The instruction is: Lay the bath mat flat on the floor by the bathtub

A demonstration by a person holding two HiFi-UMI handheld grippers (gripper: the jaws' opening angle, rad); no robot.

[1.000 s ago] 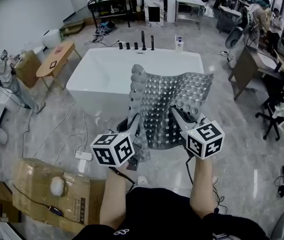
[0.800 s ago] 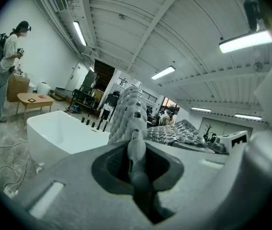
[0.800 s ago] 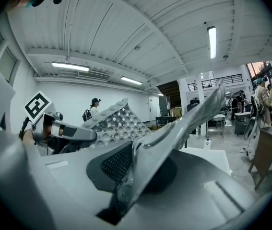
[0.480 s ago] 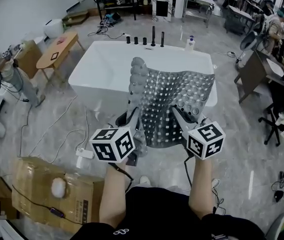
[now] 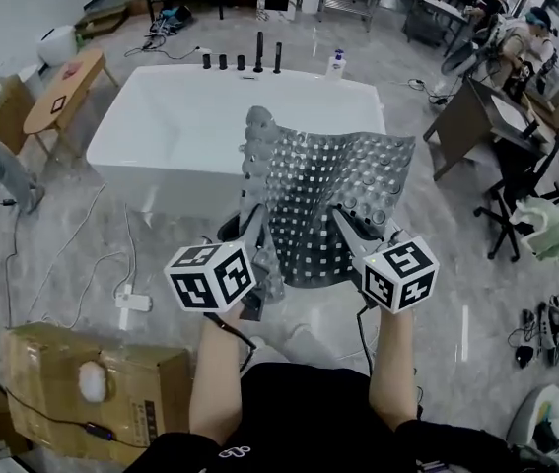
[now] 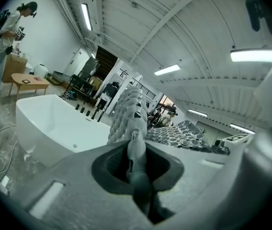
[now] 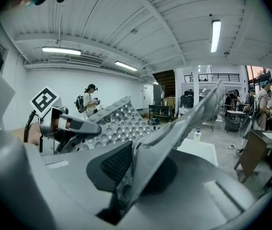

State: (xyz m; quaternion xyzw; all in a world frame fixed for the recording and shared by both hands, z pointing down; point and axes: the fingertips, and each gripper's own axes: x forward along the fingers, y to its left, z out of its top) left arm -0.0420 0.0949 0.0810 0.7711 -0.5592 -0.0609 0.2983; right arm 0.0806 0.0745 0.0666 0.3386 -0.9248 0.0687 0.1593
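A grey perforated bath mat (image 5: 328,200) with round suction cups is held up in the air between me and the white bathtub (image 5: 190,116). My left gripper (image 5: 256,227) is shut on the mat's near left edge, which curls upward (image 6: 128,116). My right gripper (image 5: 350,227) is shut on the near right edge; the mat rises from its jaws in the right gripper view (image 7: 183,119). The mat sags between the two grips, its far edge over the tub's near rim. The left gripper (image 7: 64,124) also shows in the right gripper view.
Black taps (image 5: 257,55) and a bottle (image 5: 336,63) stand on the tub's far rim. A cardboard box (image 5: 92,387) lies at my lower left with a power strip (image 5: 131,302) and cables. A wooden table (image 5: 62,85) is left, a desk and chairs (image 5: 501,156) right. A person (image 6: 4,37) stands far left.
The view has shifted: the tub now sits more to the left and nearer. Both grippers keep their hold on the mat, which hangs much as before.
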